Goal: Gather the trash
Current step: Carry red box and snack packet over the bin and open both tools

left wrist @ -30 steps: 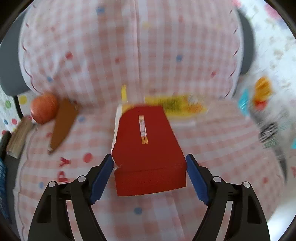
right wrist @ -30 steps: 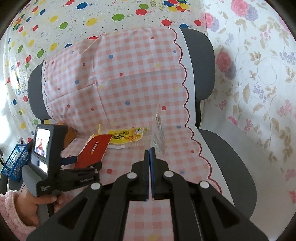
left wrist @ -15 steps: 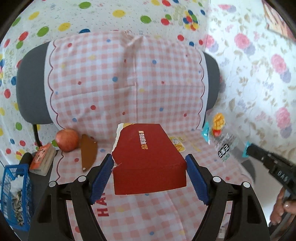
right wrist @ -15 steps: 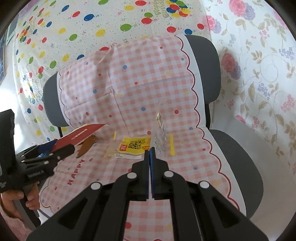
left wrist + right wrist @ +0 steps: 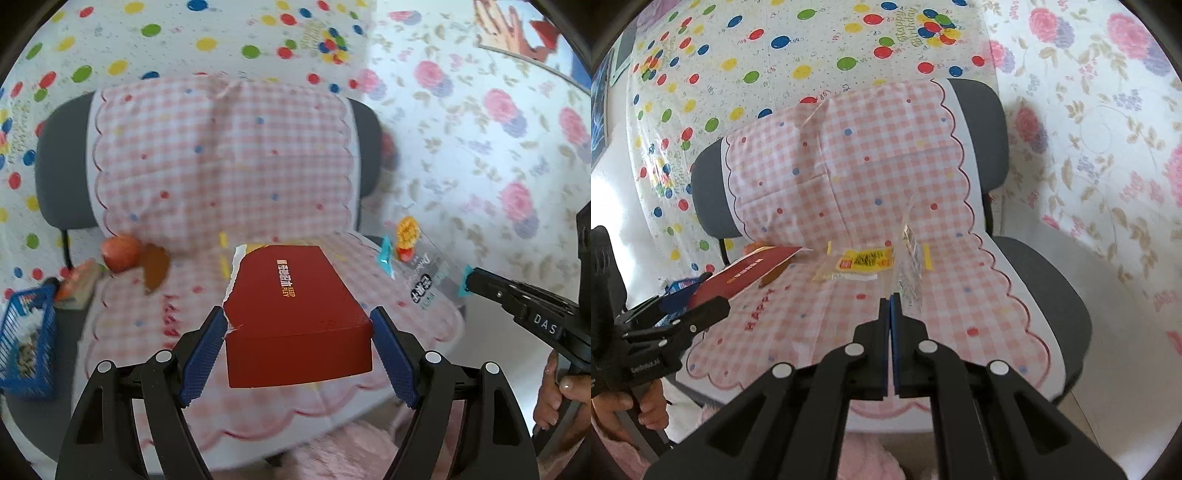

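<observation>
still-torn red carton point(image 5: 295, 306) — white ragged edge

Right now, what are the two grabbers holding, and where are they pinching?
The left gripper squeezes the red box by its two long sides, near the end. The right gripper pinches the clear wrapper at its bottom edge.

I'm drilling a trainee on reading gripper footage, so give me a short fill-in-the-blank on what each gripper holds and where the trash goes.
1. The left gripper is clamped on a torn ____ box.
2. The right gripper pinches a ____ plastic wrapper.
3. The yellow packet lies on the chair's ____ cloth.
4. The basket at the far left of the left wrist view is ____.

Missing words: red; clear; pink checked; blue
</observation>
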A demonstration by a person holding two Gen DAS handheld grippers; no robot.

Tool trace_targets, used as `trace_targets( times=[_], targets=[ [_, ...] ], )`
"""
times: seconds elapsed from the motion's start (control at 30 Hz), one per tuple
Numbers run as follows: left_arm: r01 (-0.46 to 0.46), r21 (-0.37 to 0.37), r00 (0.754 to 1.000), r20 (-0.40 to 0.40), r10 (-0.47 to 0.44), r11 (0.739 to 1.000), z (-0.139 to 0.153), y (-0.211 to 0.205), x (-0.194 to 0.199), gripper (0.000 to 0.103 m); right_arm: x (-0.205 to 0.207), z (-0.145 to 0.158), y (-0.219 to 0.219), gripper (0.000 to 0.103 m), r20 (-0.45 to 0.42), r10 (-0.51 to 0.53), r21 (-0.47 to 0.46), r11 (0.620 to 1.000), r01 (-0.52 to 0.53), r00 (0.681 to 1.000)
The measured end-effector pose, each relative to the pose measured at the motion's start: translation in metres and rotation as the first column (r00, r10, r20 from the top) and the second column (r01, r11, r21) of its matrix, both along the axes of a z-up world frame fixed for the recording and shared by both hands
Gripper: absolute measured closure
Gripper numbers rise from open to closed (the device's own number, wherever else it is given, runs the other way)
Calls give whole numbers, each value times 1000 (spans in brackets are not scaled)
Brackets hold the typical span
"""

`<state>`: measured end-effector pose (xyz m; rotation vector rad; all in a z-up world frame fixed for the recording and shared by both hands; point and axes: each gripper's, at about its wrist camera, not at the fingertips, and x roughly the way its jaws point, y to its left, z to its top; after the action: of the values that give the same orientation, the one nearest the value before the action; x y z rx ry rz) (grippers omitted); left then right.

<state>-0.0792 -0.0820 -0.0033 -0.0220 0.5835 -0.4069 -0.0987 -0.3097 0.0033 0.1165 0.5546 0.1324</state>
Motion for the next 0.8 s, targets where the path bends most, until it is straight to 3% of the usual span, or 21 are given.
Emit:
trace_targets(
  times=[0.27, 0.47, 0.63, 0.8],
  targets=[
    [136, 6, 991, 1, -136, 991, -6, -29, -42, 25, -62, -2, -13, 102, 12, -85, -4, 996, 85, 996],
    [265, 21, 964, -11, -265, 964, -19, -68, -75, 25, -115, -12, -30, 102, -6, -168, -26, 985, 168, 986],
    [406, 41, 911, -94, -401, 913, -46, -108, -99, 25, -153, -28, -50, 102, -51, -244, -39, 970, 242, 969],
    [480, 37, 867, -173, -468, 876, -71, -138, -108, 25, -185, -60, -72, 101, -137, -305, -18, 952, 305, 943]
  ],
)
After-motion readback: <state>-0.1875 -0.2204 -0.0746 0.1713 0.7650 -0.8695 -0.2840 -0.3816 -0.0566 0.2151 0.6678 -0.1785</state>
